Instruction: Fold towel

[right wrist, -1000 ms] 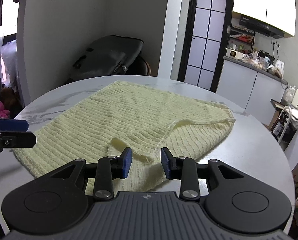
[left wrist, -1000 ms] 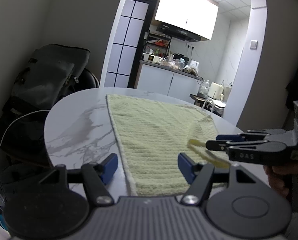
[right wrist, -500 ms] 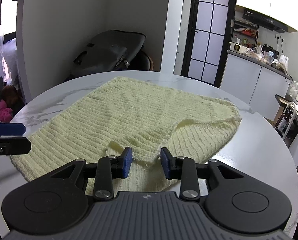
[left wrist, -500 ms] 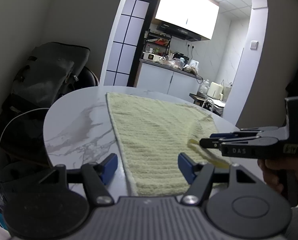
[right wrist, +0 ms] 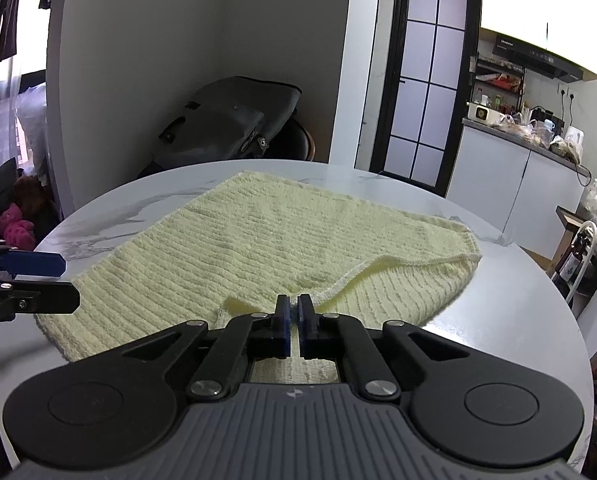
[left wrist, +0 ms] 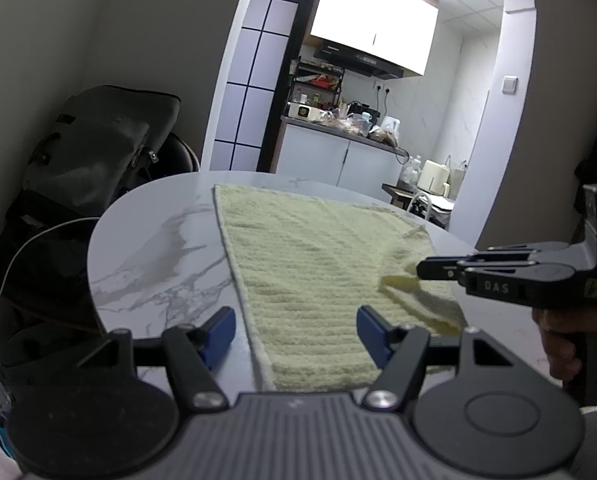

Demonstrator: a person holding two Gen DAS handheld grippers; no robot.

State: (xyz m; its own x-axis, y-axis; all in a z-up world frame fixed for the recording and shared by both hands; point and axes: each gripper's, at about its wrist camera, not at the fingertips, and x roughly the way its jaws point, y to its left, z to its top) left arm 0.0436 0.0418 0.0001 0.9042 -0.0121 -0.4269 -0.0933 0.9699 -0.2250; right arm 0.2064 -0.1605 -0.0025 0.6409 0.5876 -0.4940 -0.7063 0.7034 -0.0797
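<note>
A pale yellow ribbed towel (left wrist: pixel 310 264) lies spread on a round white marble table (left wrist: pixel 150 248); it also shows in the right wrist view (right wrist: pixel 258 240). Its near right corner is turned over onto the towel. My right gripper (right wrist: pixel 294 316) is shut on the edge of that turned-over flap; in the left wrist view it (left wrist: pixel 422 270) comes in from the right at the flap. My left gripper (left wrist: pixel 294 330) is open and empty, its jaws either side of the towel's near left edge, a little above the table. In the right wrist view it (right wrist: pixel 58 276) shows at the left.
A dark bag (right wrist: pixel 234 120) rests on a chair beyond the table's far left side. A kitchen counter (left wrist: pixel 338 140) with clutter stands behind the doorway. A white cable (left wrist: pixel 22 248) hangs left of the table. The table's near right part (right wrist: pixel 518 300) is bare.
My right gripper has closed on the towel's turned-over edge; it was open half a second ago. My left gripper stays open and has barely moved.
</note>
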